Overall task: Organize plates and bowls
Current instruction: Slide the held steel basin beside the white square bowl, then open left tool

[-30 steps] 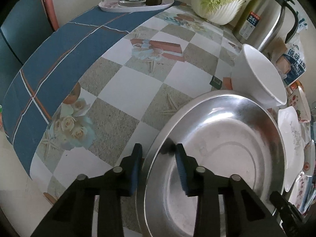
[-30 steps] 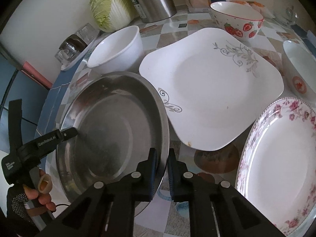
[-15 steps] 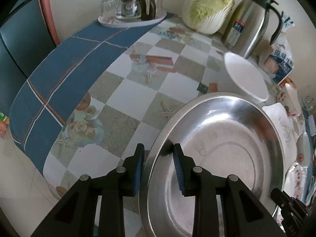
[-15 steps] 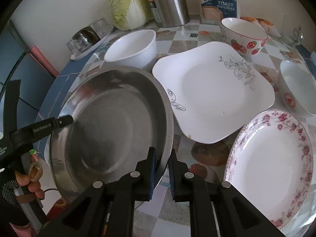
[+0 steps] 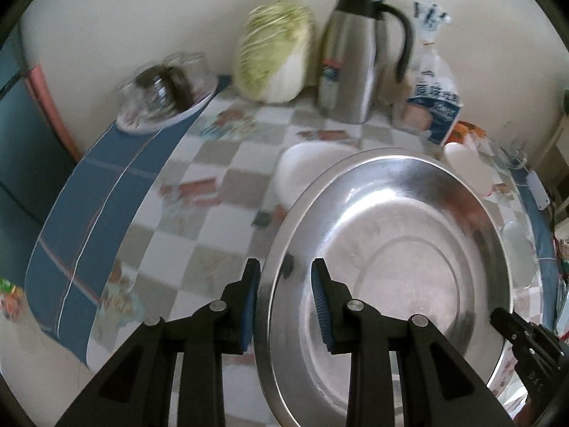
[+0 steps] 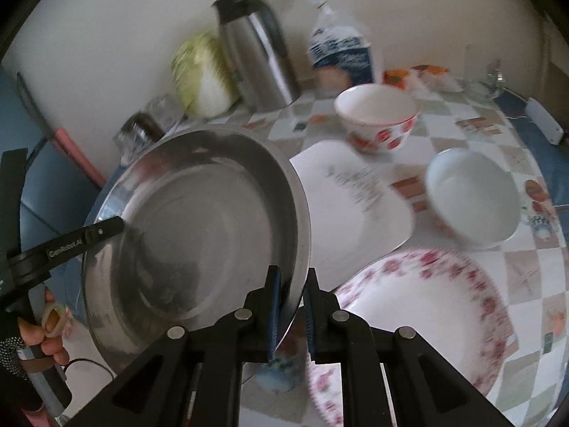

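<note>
- The steel basin (image 5: pixel 398 249) hangs between 2 claws, its rim caught on opposite sides; it has come up off the table since a second ago, when it sat lower among the dishes, and it now tilts.
- The right claw (image 6: pixel 291 306) is clamped on the near rim, the thin metal edge pinched between the blue pads.
- The left claw (image 5: pixel 284 299) straddles the opposite rim, 1 pad outside the wall and 1 inside; the jaws stand partly apart with the flared lip between them, and it appears to grip.
- Just beyond the right claw lie the square white plate (image 6: pixel 355 210) and, to its right, the floral plate (image 6: pixel 419 306).
- Farther ahead stand the strawberry bowl (image 6: pixel 377 117) and a plain white bowl (image 6: pixel 469 199).
- Ahead of the left claw, another white bowl (image 5: pixel 302 170) shows behind the basin's far rim.
- My reading: the lift frees the basin to be carried to a stacking spot; with only rim holds, it could slip or swing.
</note>
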Action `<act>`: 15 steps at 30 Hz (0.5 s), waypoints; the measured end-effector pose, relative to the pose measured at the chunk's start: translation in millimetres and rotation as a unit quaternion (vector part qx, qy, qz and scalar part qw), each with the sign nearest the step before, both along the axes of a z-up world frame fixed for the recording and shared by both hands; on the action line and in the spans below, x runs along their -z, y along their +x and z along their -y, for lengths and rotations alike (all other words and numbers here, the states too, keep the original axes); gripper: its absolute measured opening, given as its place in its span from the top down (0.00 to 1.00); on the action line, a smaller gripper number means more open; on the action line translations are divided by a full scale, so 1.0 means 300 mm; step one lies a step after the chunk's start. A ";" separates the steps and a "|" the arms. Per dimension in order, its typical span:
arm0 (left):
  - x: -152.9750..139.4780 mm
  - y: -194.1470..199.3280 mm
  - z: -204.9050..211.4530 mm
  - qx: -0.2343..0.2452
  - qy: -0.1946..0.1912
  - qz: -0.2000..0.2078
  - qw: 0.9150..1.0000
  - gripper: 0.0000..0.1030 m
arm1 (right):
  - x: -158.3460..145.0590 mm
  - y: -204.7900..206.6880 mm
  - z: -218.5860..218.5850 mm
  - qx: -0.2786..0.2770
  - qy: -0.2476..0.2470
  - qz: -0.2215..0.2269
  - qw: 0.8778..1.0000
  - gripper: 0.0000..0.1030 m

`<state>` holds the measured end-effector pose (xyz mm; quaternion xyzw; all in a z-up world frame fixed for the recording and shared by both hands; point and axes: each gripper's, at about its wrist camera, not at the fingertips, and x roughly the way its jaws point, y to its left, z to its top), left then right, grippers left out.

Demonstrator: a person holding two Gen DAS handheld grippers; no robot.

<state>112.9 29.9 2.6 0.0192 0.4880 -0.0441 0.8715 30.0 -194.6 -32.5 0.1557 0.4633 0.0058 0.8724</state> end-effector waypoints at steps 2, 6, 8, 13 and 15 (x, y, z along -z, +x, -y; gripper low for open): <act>-0.002 0.025 0.049 0.010 0.004 0.002 1.000 0.70 | -0.002 0.011 0.048 0.016 0.007 0.002 1.000 0.87; 0.030 0.066 0.115 0.017 -0.004 -0.009 1.000 0.70 | 0.000 0.032 0.114 0.038 -0.003 0.000 0.999 0.87; 0.060 0.081 0.152 0.018 0.002 -0.017 1.000 0.70 | 0.007 0.046 0.148 0.044 -0.004 -0.002 0.999 0.87; 0.117 0.114 0.214 0.031 0.013 -0.033 0.999 0.70 | 0.026 0.071 0.207 0.056 -0.013 -0.012 0.998 0.87; 0.132 0.123 0.231 0.038 0.006 -0.038 0.999 0.70 | 0.041 0.085 0.233 0.063 -0.010 -0.016 0.998 0.87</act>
